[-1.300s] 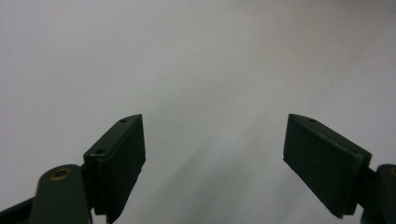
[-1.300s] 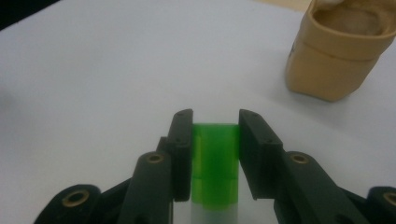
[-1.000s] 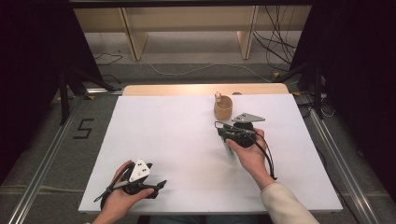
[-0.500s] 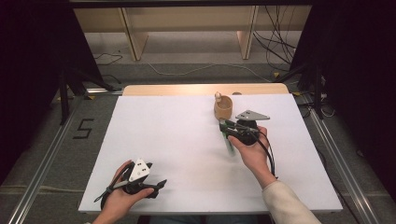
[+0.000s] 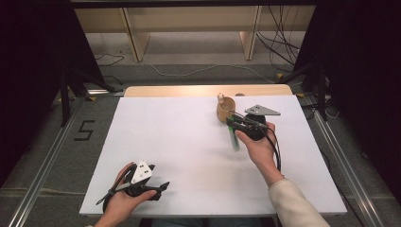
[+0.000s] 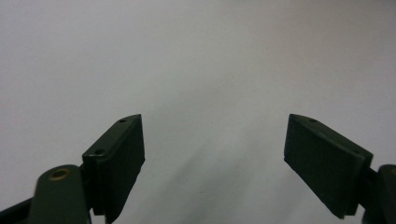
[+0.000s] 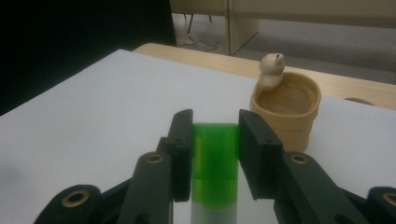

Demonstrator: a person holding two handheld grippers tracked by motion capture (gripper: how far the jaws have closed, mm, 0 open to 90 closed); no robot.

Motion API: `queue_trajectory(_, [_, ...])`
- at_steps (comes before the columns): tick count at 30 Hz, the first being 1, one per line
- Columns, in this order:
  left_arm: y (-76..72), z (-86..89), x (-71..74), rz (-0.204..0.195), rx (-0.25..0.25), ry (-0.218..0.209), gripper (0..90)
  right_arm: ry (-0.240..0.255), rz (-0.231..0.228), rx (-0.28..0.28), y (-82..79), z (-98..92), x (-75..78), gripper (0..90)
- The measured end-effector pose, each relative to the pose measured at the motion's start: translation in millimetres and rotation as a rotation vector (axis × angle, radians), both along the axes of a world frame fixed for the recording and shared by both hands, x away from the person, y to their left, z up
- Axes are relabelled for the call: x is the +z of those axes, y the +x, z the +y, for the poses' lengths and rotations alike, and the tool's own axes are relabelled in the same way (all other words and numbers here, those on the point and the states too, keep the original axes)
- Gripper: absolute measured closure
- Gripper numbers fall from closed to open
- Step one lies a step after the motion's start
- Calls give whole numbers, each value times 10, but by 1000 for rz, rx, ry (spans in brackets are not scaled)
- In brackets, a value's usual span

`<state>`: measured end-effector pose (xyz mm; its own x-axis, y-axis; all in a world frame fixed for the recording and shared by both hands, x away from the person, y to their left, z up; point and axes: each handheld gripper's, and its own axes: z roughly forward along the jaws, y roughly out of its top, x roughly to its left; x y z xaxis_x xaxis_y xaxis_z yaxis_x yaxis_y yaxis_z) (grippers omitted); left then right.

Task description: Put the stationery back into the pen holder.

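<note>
Right gripper view: a green tube point(image 7: 215, 161) is pinched between the right gripper point(image 7: 215, 154) jaws, long axis pointing at twelve o'clock; the wooden cup point(image 7: 287, 112) is seen at one o'clock, near; left gripper point(image 6: 212, 154) jaws are spread, empty.

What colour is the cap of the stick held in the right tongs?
Bright translucent green, on a whitish body; the stick shows best in the right gripper view.

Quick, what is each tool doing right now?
Left tool: open, holding nothing, over the white table.
Right tool: closed on the green tube, near the wooden cup.
</note>
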<state>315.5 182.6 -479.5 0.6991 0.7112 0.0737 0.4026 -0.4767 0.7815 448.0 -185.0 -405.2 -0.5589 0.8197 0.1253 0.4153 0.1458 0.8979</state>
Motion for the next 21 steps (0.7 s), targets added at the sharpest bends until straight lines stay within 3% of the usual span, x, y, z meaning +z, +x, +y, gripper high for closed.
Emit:
queue_trajectory(4, [7,-3,-6,0,5,-8,202,4,-23,-10,66,-14,86,674])
queue_trajectory(21, [4,-10,2,1,-6,-4,201,35,-38,-38,237,1,208,674])
